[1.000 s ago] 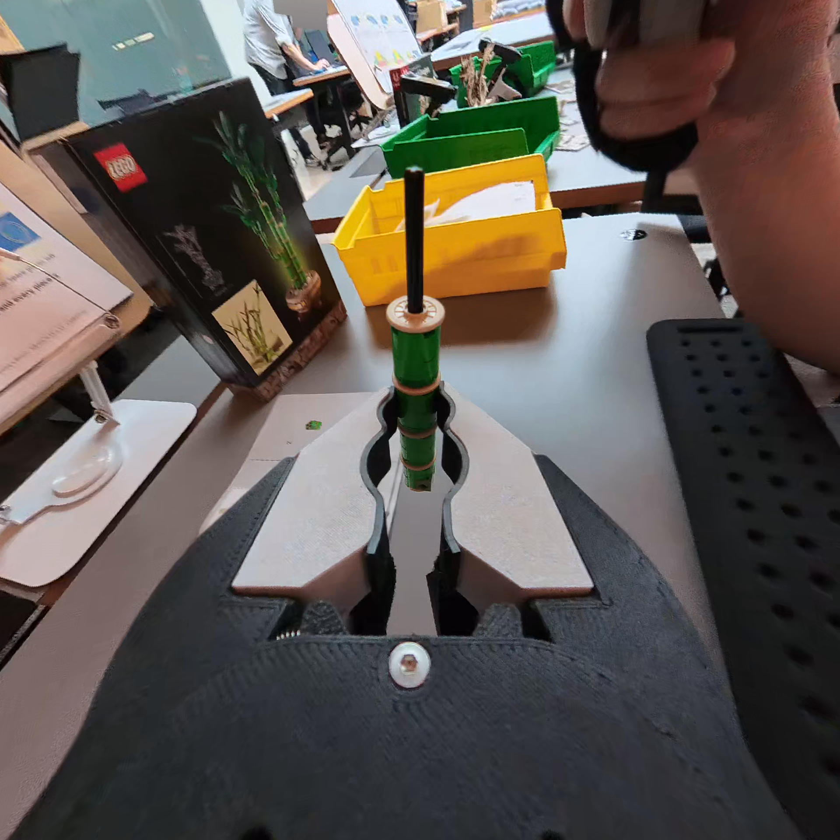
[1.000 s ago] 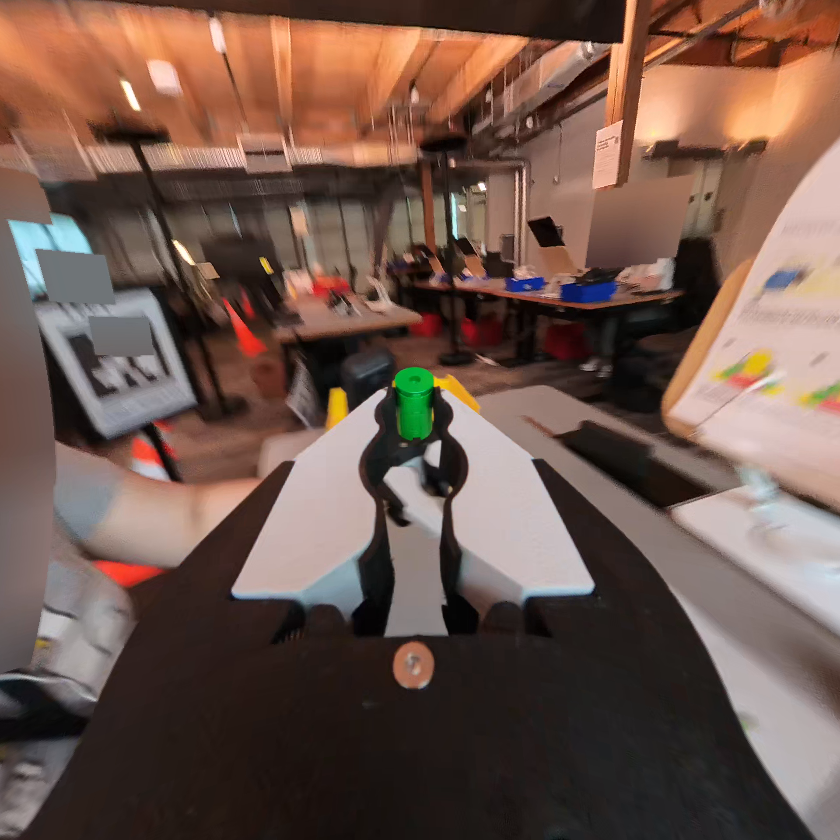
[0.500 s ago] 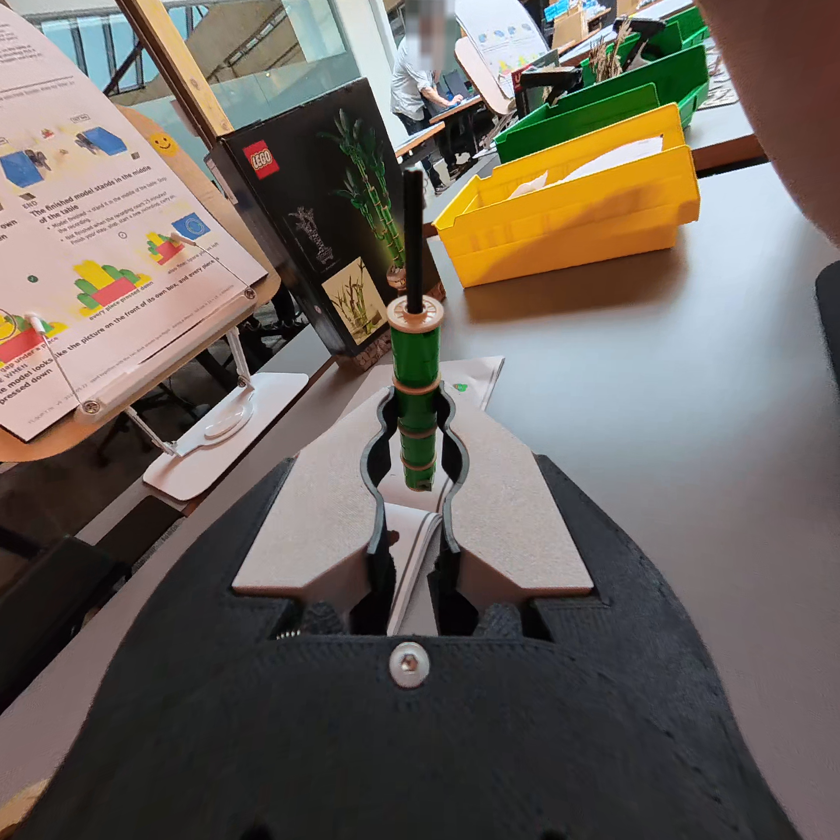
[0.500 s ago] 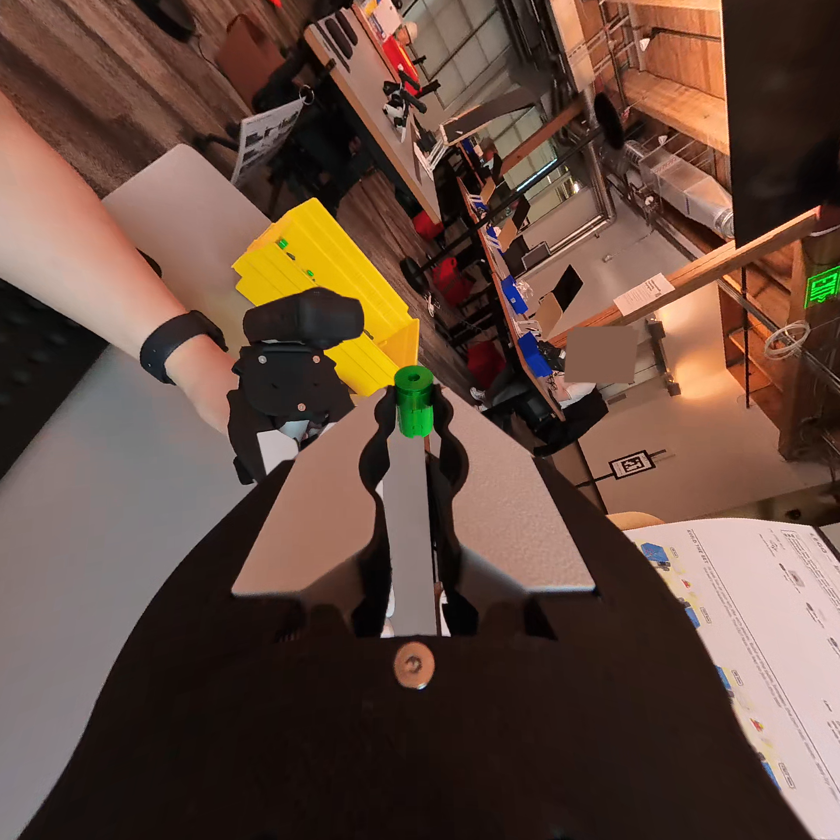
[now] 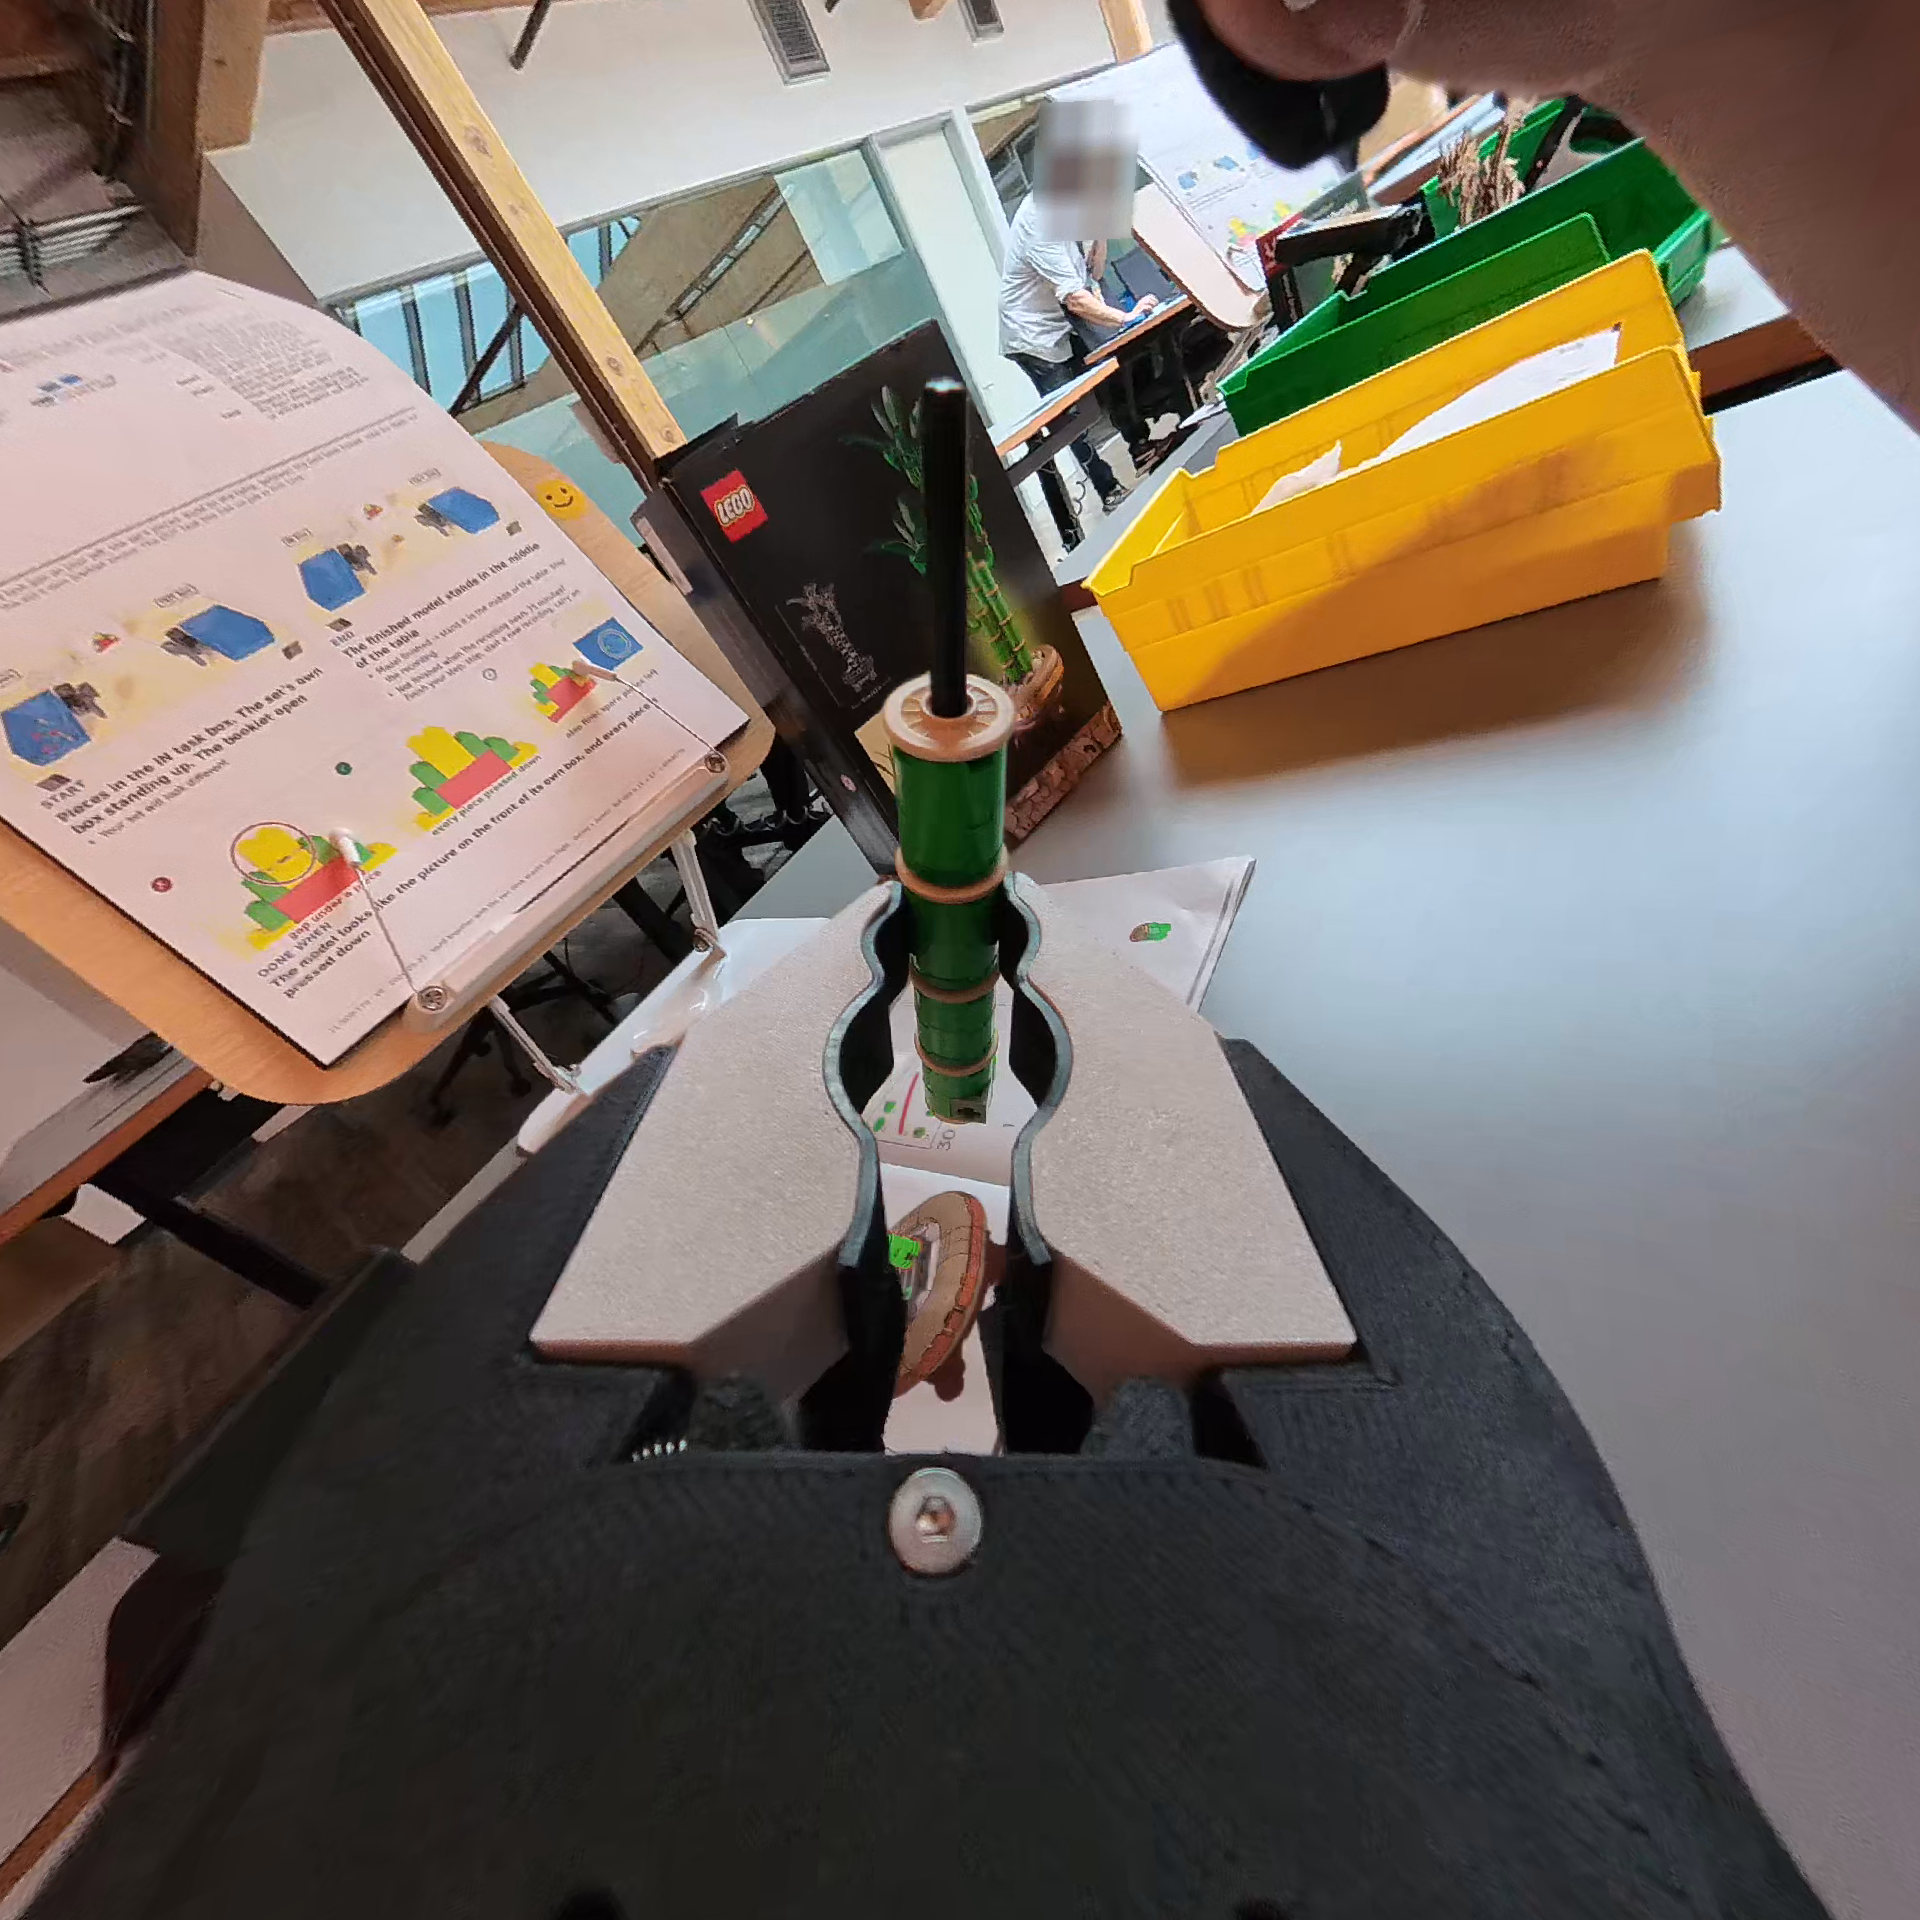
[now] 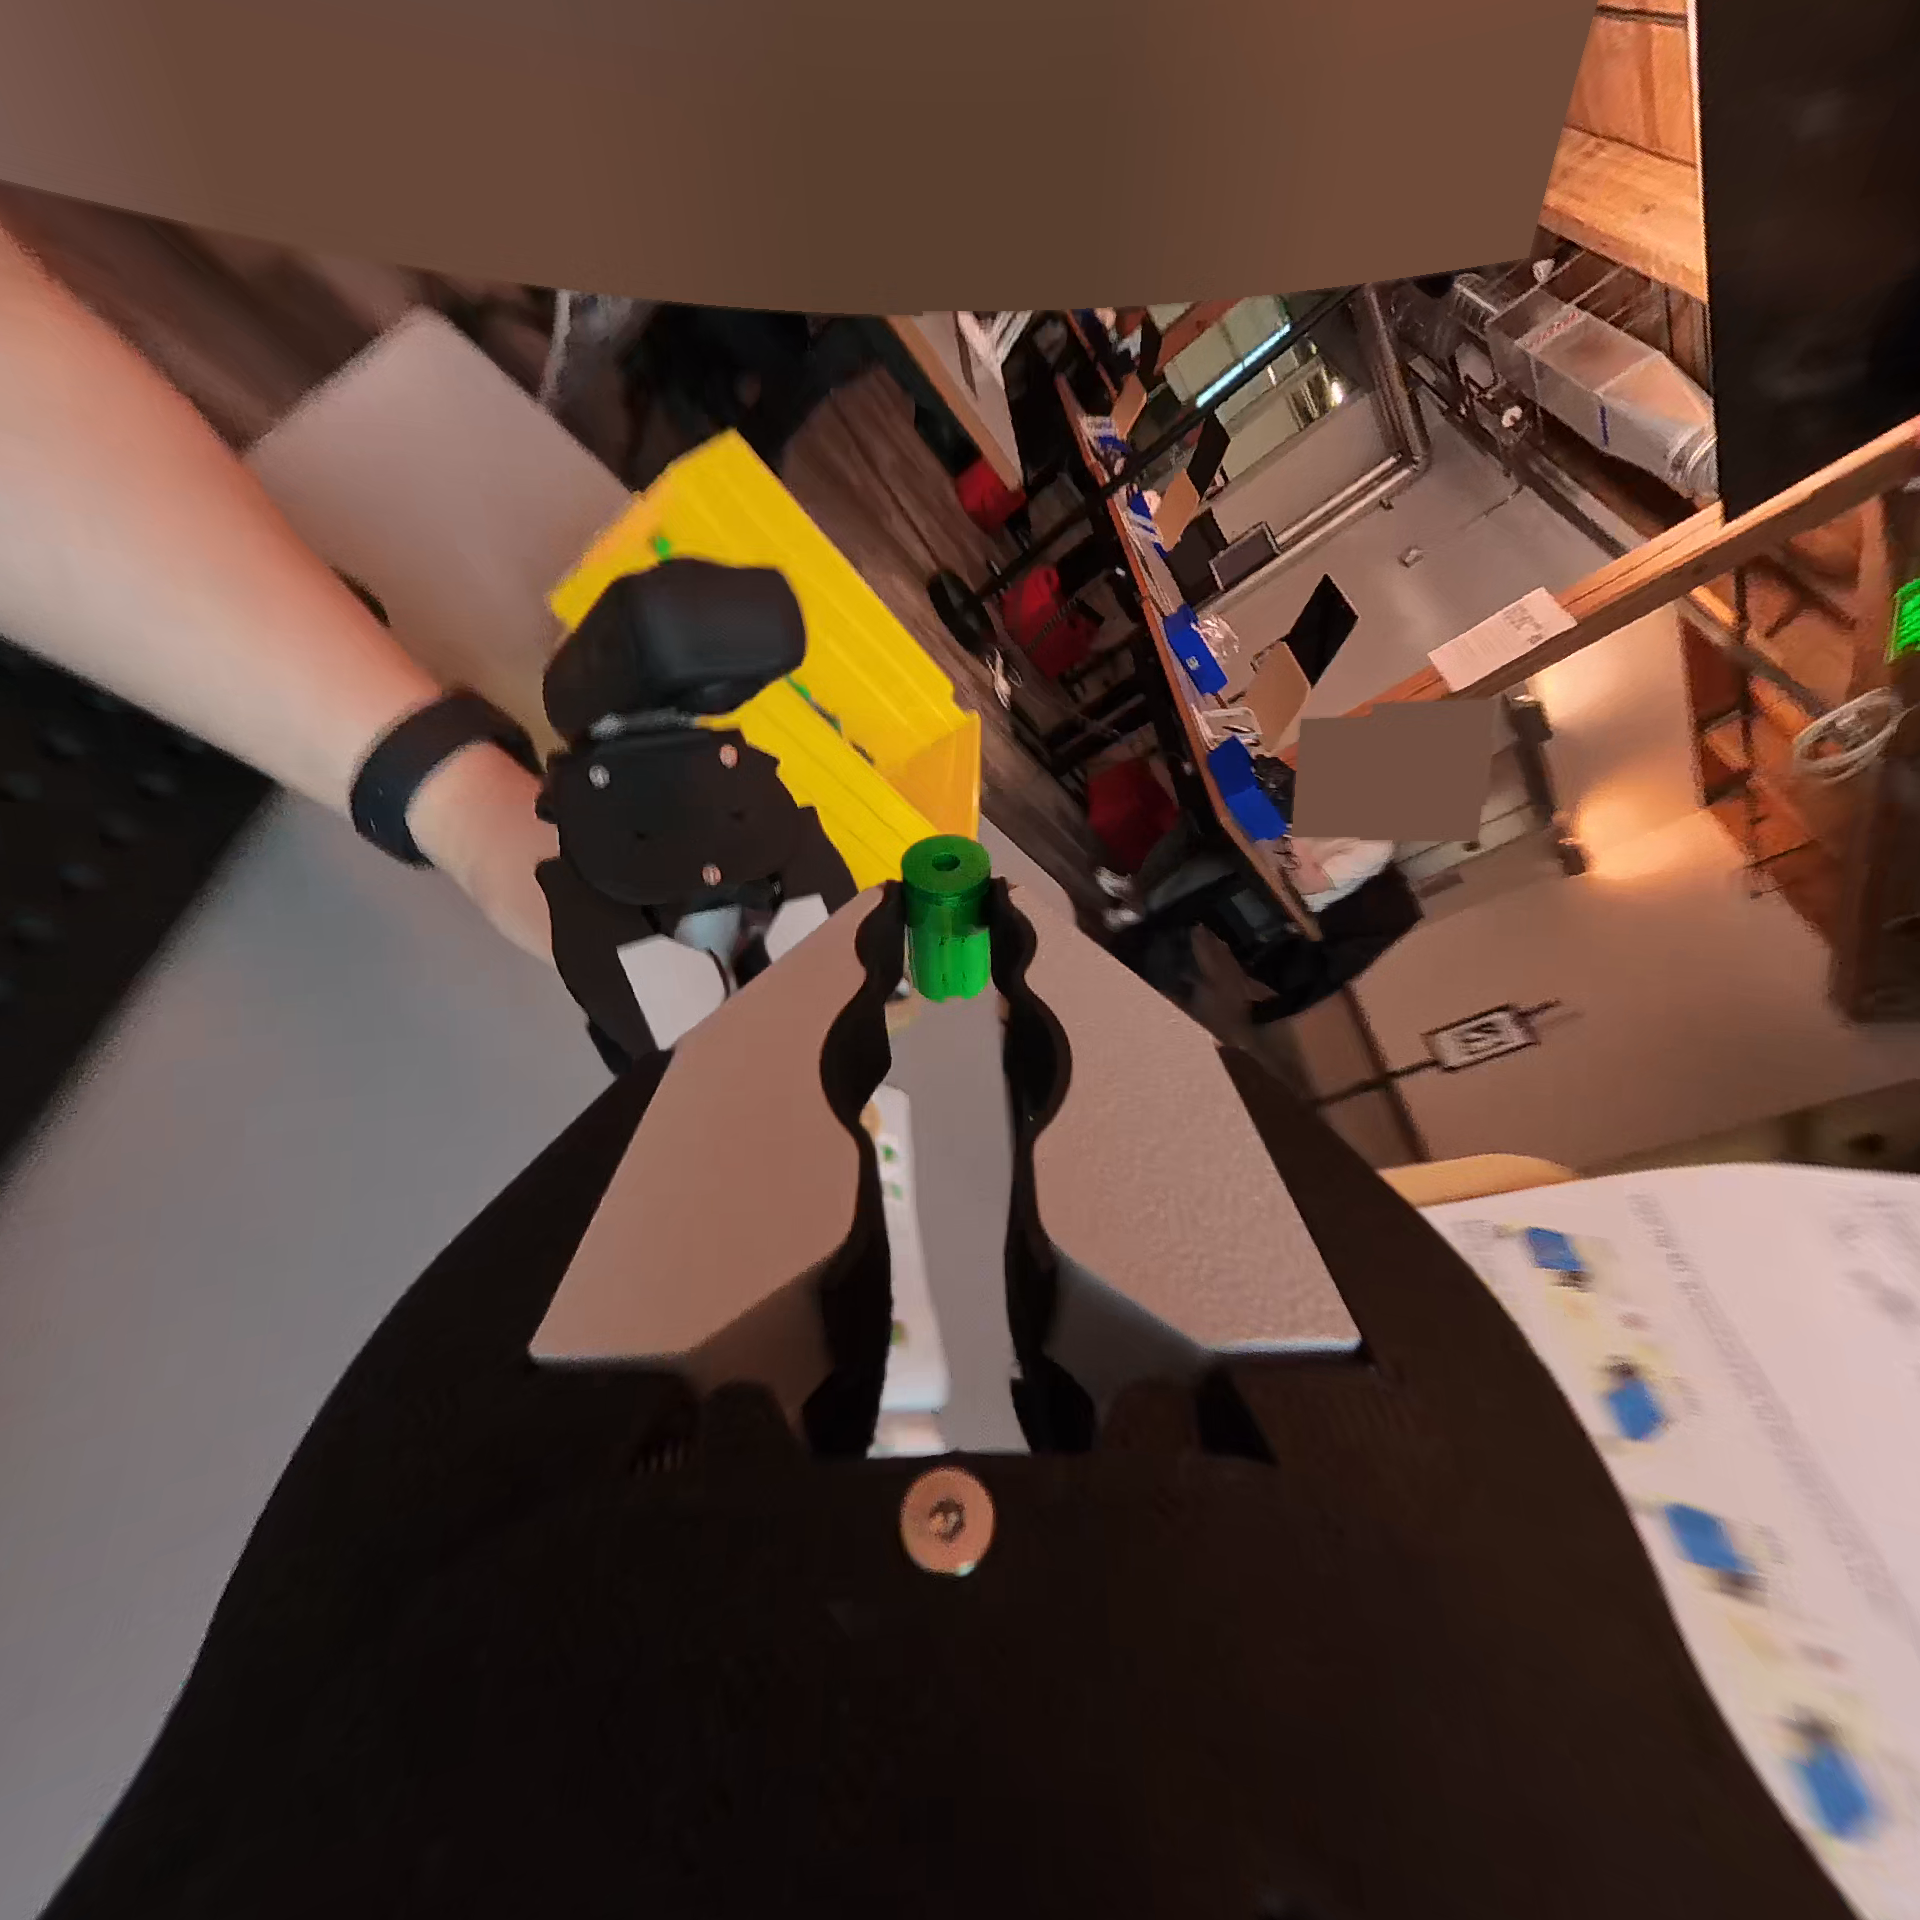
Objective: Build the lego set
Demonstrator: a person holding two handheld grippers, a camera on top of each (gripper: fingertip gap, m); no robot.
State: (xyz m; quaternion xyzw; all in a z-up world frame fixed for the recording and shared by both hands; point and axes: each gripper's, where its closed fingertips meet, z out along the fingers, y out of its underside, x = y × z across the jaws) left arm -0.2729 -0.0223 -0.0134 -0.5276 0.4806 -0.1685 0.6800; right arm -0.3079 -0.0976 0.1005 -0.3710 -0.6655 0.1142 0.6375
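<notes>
Left wrist view, left to right: instruction sheet (image 5: 312,665) clipped on a tilted wooden stand (image 5: 644,561) at far left, raised off the grey surface (image 5: 1558,1039). Right of it a black lego box (image 5: 831,582) with a bamboo picture, standing upright. Centre: left tongs (image 5: 951,997) clamped on the bamboo stalk (image 5: 951,883), green cylinder segments with tan rings, gripped at its lower part; the stalk stands roughly upright in frame. A thin black axle (image 5: 945,540) sticks out of the top tan ring. Below the tongs an open instruction booklet (image 5: 1174,925) lies on the surface, and a round tan-brown lego piece (image 5: 940,1278) with a bit of green shows in the gap between the fingers. Right: yellow bin (image 5: 1403,561) on the surface with white paper inside, green bins (image 5: 1507,270) behind it. Top right corner: a person's arm (image 5: 1714,156), blurred and very near the lens.

Right wrist view, left to right: a forearm with a dark wristband (image 6: 416,769) holds the left tongs (image 6: 717,935), seen farther off above the surface (image 6: 260,1143). Yellow bin (image 6: 831,644) behind them. Centre: right tongs (image 6: 943,935) clamped on a small green cylinder (image 6: 943,920) at the fingertips, hole end facing out, held in the air. Instruction sheet (image 6: 1714,1455) at lower right, blurred.
</notes>
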